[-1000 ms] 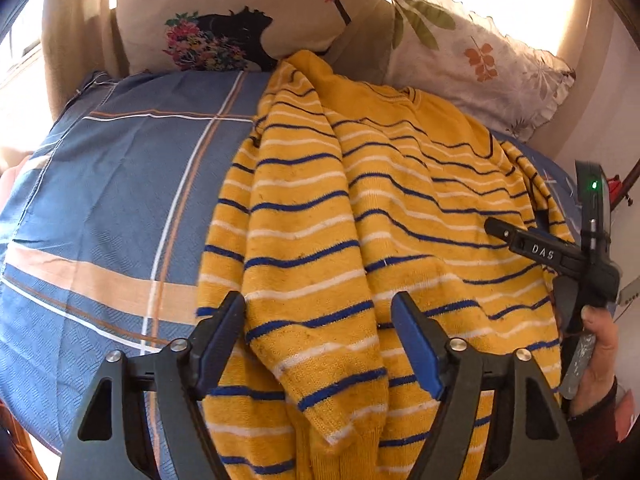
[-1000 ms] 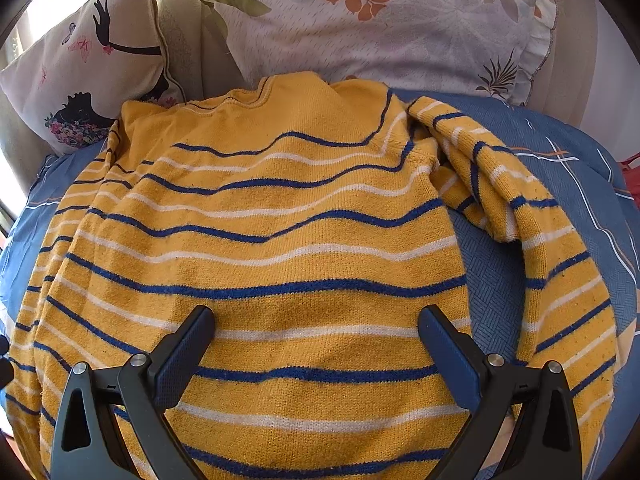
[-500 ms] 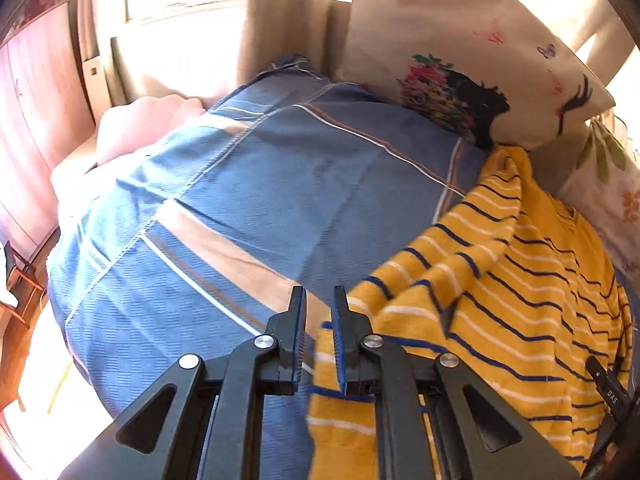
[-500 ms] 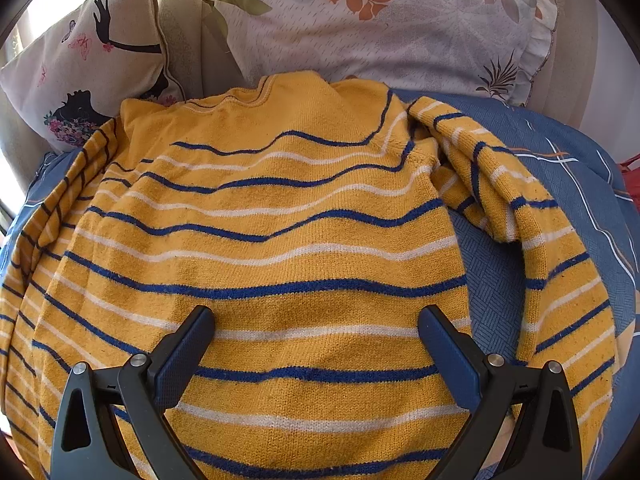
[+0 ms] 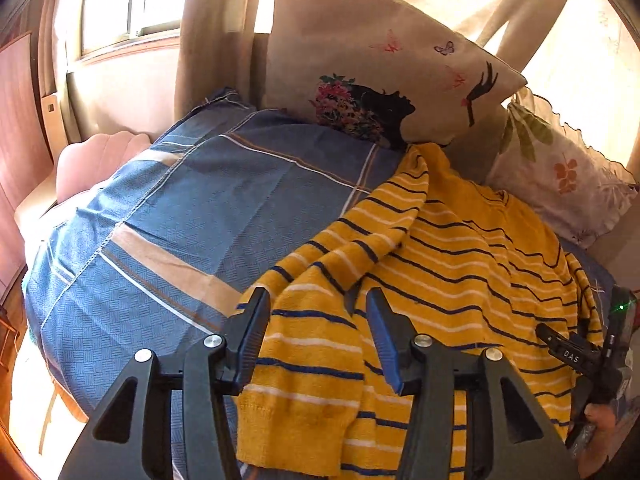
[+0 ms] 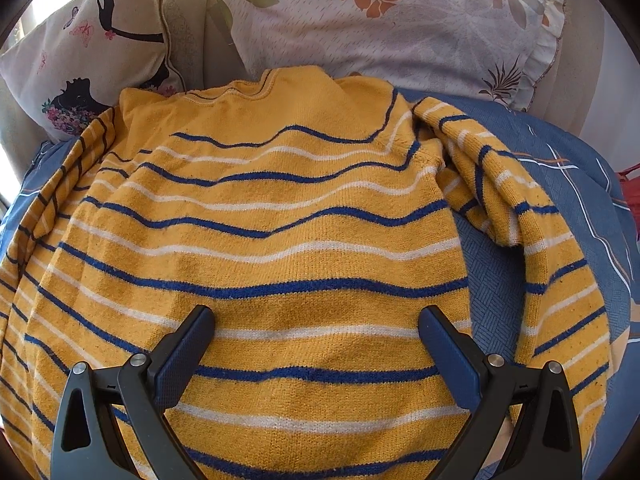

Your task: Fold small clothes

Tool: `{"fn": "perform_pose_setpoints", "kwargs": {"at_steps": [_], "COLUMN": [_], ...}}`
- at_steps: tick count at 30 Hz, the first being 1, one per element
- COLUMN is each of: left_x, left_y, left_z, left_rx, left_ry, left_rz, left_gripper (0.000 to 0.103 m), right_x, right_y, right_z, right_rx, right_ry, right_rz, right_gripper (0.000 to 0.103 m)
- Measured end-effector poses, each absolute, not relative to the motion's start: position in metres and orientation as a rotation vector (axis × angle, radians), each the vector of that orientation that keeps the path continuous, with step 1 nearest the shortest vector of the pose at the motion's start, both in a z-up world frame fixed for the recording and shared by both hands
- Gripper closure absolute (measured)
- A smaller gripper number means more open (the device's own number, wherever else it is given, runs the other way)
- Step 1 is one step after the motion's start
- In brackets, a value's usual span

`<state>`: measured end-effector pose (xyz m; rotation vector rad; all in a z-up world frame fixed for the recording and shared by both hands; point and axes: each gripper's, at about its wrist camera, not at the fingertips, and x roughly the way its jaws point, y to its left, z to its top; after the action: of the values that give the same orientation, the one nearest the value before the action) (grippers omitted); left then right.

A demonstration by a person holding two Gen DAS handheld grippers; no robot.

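Folding barely begun: sweater (image 6: 280, 264) lies flat on bed (image 5: 168, 216), sleeves unfolded. Left hand-held gripper (image 5: 316, 336) and right hand-held gripper (image 6: 316, 344) both gape, gripping nothing.

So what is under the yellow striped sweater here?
The sweater lies on a blue plaid bedcover, which shows bare on both sides and in the gap by the right sleeve. What the cover looks like beneath the sweater's body is hidden.

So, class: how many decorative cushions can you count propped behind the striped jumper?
2: the beige cushion with a woman's black silhouette stands behind the jumper's left shoulder, and the white leaf-print frilled cushion behind its collar. Others may be hidden.
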<state>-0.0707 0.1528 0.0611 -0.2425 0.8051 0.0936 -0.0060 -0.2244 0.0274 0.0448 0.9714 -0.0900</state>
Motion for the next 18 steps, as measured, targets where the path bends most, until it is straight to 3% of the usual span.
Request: {"fn": "perform_pose_setpoints", "kwargs": {"at_steps": [1,3,4,11,18], "left_x": [-0.071,-0.074,-0.075,-0.077,-0.071], "left_y": [0.147,0.136,0.132,0.115,0.094], "left_z": [0.061,0.06,0.06,0.054,0.041], "left_rx": [-0.241,-0.23,-0.222,-0.194,-0.188], "left_ry": [0.809,0.819,0.823,0.83,0.883], "left_rz": [0.072,0.041,0.031,0.0,-0.061], "left_gripper": [0.053,0.052,0.051,0.045,0.045], "right_x": [-0.007,-0.016,-0.024,-0.1,-0.135], "right_y": [-0.226,-0.233,-0.239,-0.298,-0.343], "right_z": [0.029,0.037,0.044,0.083,0.056], "right_rx": [0.055,0.093,0.123,0.079,0.012], "right_ry": [0.968,0.937,0.915,0.781,0.864], "right_rz": [-0.082,-0.062,-0.045,-0.188,-0.267], "right_gripper": [0.001,0.025,0.028,0.026,0.023]}}
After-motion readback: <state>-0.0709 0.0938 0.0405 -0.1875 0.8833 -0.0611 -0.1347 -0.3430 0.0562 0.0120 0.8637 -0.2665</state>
